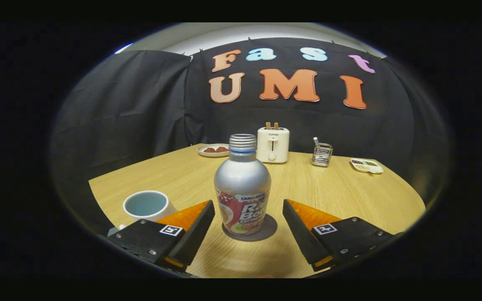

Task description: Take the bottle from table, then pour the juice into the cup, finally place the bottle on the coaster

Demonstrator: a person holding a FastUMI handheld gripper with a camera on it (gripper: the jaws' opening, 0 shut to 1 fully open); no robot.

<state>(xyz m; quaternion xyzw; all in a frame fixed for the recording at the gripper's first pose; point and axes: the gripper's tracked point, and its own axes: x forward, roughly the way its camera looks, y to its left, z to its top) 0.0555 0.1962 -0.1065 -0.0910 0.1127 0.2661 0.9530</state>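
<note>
A silver bottle (242,188) with a printed label and an uncapped threaded neck stands upright on a dark round coaster (267,231) on the wooden table (341,192). My gripper (248,211) is open, its two fingers spread on either side of the bottle's lower half, with a gap on each side and no contact. A white cup (147,205) with a pale blue inside sits on the table just left of and beyond the left finger.
Toward the back of the table stand a white toaster (273,144), a plate of brown food (213,150), a wire holder (322,154) and a small divided white dish (367,165). The table's front left edge runs near the cup.
</note>
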